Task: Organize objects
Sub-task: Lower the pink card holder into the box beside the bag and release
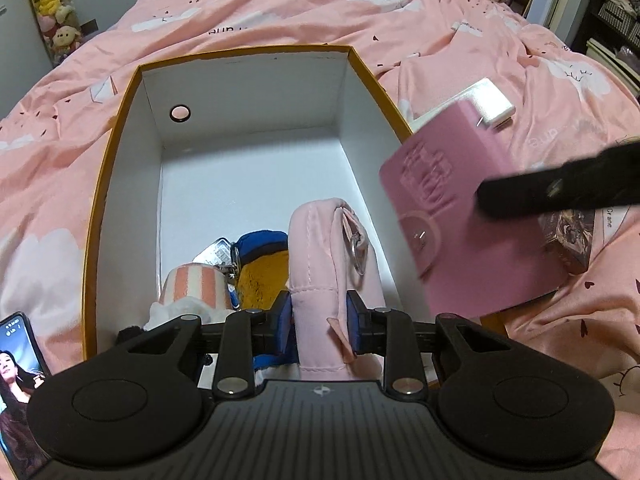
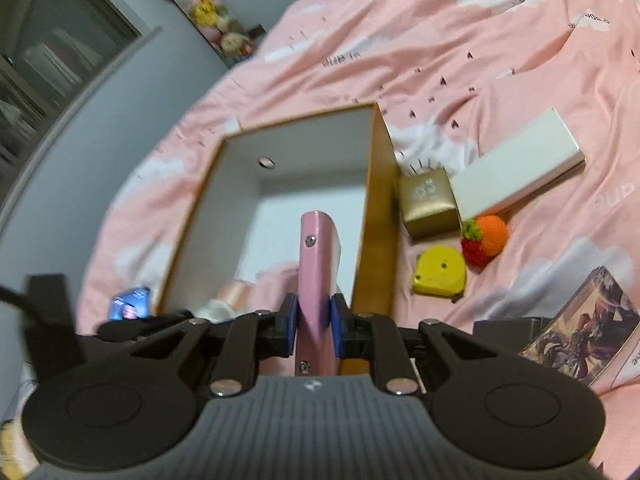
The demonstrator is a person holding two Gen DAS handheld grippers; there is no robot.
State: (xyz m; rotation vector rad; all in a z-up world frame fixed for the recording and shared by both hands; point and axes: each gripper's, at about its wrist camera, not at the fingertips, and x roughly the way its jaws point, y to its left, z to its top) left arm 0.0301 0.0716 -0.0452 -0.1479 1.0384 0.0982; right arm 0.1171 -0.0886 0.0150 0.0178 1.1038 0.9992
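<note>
An open orange box [image 1: 120, 128] with a white inside lies on the pink bed. My left gripper [image 1: 318, 326] is shut on a pink fabric pouch [image 1: 320, 248] and holds it inside the box's near end, beside a blue and yellow plush [image 1: 262, 268] and a striped plush [image 1: 196, 284]. My right gripper [image 2: 313, 322] is shut on a pink notebook [image 2: 318, 264], held edge-on above the box [image 2: 376, 208]. The notebook also shows in the left wrist view [image 1: 460, 220], over the box's right wall, with the right gripper's black finger [image 1: 560, 190] on it.
On the bed right of the box lie a gold box [image 2: 428, 202], a long white box [image 2: 520, 168], a crocheted orange and strawberry [image 2: 484, 242], a yellow tape measure [image 2: 440, 274] and a picture box [image 2: 584, 328]. A phone [image 1: 20, 392] lies left of the box.
</note>
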